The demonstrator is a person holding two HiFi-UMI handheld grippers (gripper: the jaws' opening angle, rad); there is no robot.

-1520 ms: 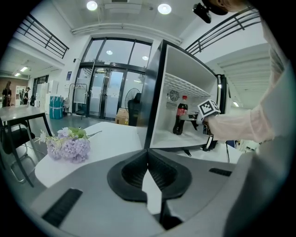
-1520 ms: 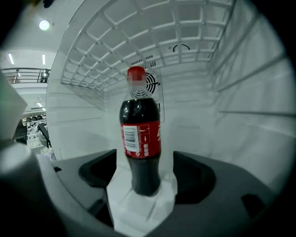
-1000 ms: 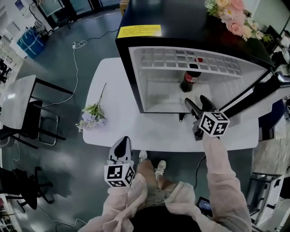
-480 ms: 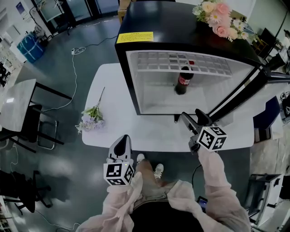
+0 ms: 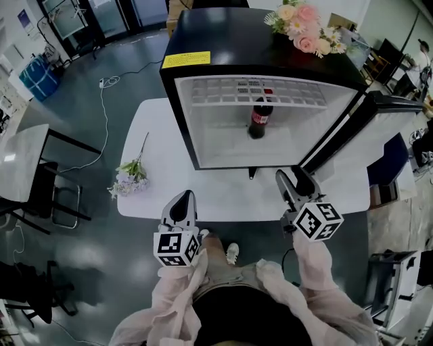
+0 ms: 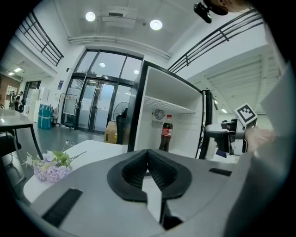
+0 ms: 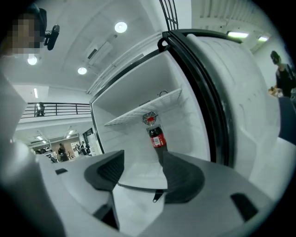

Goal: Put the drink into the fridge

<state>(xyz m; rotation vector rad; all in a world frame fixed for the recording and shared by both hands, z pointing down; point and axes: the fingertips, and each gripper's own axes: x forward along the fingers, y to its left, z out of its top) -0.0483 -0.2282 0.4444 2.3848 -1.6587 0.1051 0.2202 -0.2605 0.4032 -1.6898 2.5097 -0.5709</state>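
Note:
A dark cola bottle (image 5: 257, 120) with a red label stands upright inside the open black fridge (image 5: 223, 40), under its wire shelf. It also shows in the left gripper view (image 6: 165, 133) and the right gripper view (image 7: 156, 137). My right gripper (image 5: 291, 177) hovers over the table's front edge, well back from the bottle. Its jaws (image 7: 142, 159) are closing with nothing between them. My left gripper (image 5: 183, 203) sits at the table's front edge, shut and empty (image 6: 148, 155).
The fridge door (image 5: 352, 145) swings open to the right. The fridge stands on a white table (image 5: 155, 135), where a lavender sprig (image 5: 130, 181) lies at the left. A pink bouquet (image 5: 301, 20) rests on the fridge top. A grey side table (image 5: 20, 155) stands at far left.
My right gripper has drawn back from the fridge mouth toward the table's front edge, and its jaws have narrowed. The bottle stays standing inside. The left gripper has barely moved.

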